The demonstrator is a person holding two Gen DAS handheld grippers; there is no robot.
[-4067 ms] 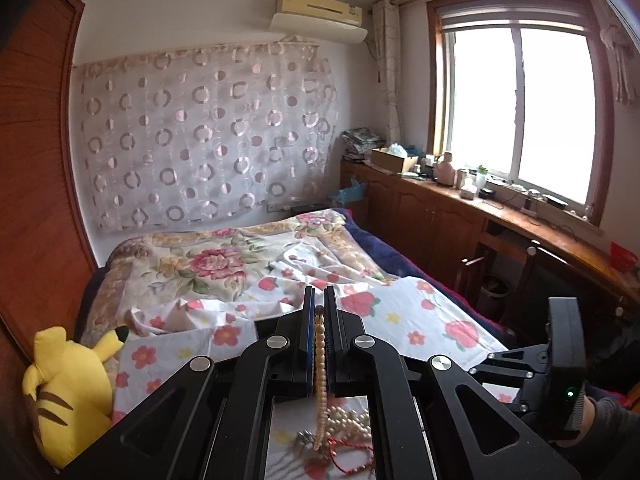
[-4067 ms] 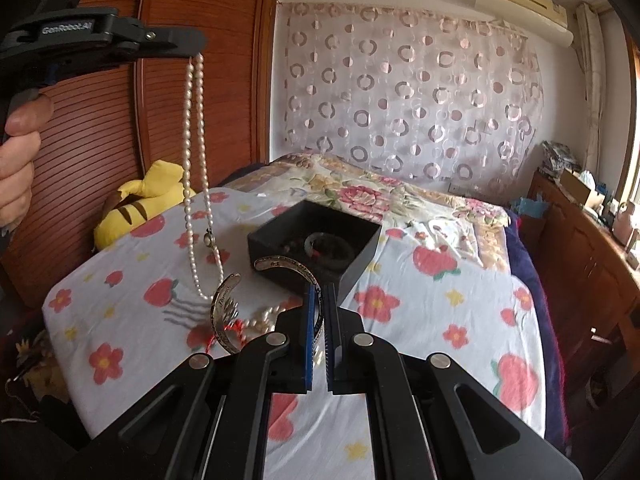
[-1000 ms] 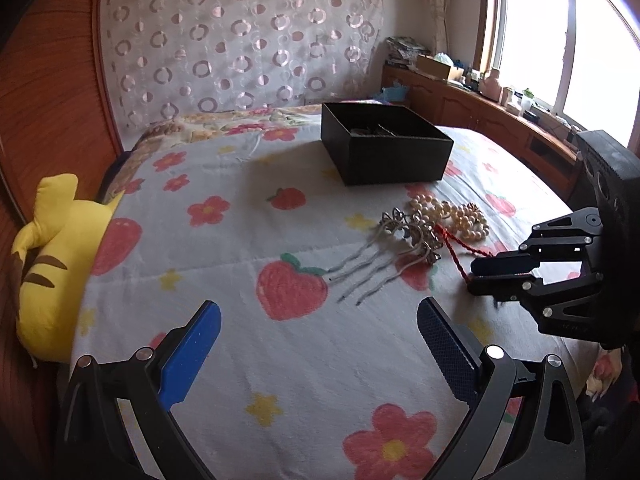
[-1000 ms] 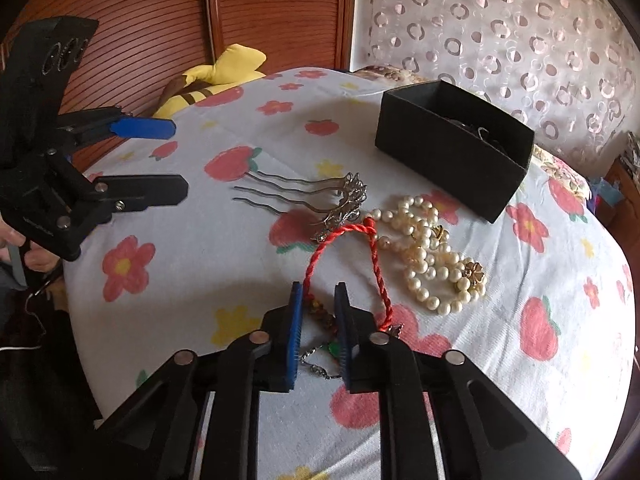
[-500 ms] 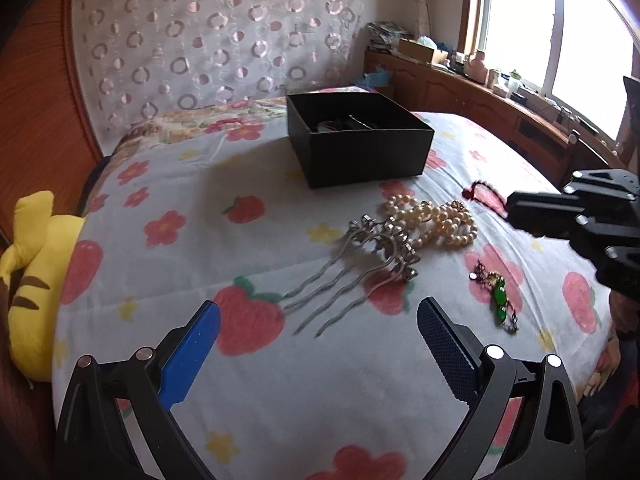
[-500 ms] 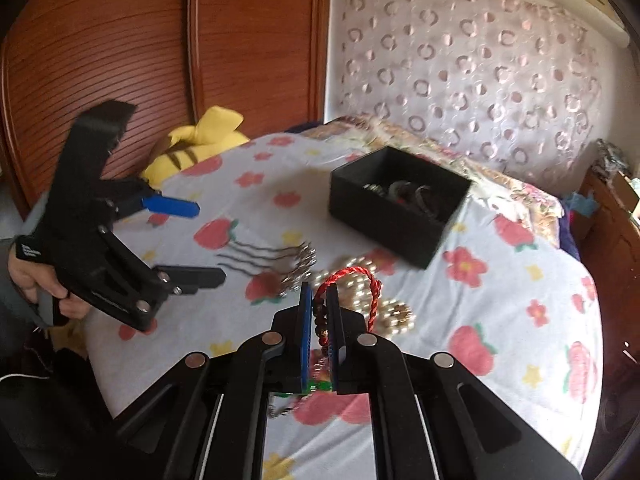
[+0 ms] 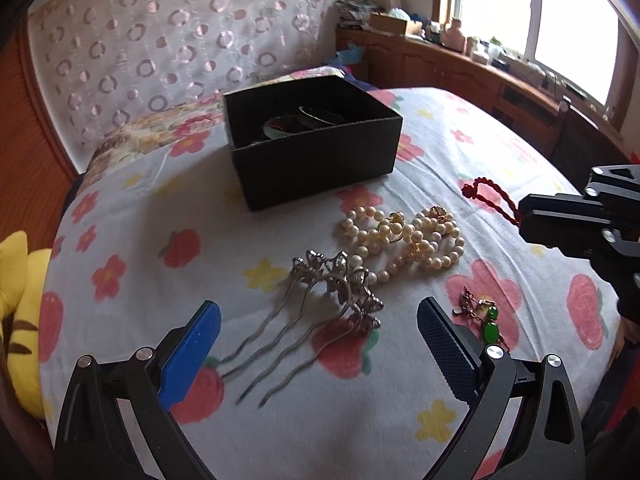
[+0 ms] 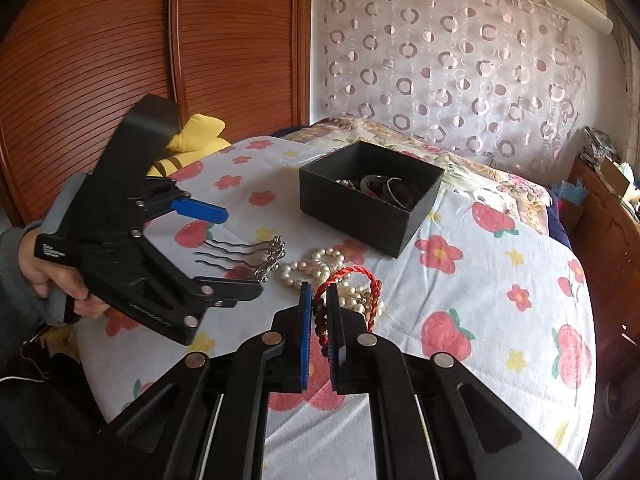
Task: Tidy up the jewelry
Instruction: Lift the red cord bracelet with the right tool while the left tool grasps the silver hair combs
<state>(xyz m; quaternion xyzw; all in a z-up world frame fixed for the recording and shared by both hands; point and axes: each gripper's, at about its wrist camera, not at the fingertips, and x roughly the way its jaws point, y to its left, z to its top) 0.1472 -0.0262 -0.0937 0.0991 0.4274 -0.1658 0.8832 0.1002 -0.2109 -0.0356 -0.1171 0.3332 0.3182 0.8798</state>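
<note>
My right gripper [image 8: 319, 304] is shut on a red cord bracelet [image 8: 362, 276] with dark beads, held above the bed; the cord's loop also shows in the left wrist view [image 7: 486, 194]. My left gripper [image 7: 316, 328] is open and empty, low over a silver hair comb [image 7: 320, 300], which also shows in the right wrist view [image 8: 256, 254]. A pearl necklace [image 7: 412, 236] lies beside the comb. A green pendant piece [image 7: 486, 320] lies by my right finger. The open black box [image 7: 312, 148] holding bangles stands farther back, and shows in the right wrist view [image 8: 370, 196] too.
The bed carries a white sheet with strawberries and flowers [image 7: 160, 208]. A yellow plush toy [image 7: 16, 280] lies at the bed's left edge. A wooden wardrobe [image 8: 160, 60] stands left, a wooden sideboard [image 7: 460, 68] under the window right.
My right gripper has lifted the red cord bracelet clear of the pearls. My left gripper has moved in closer over the hair comb, still open.
</note>
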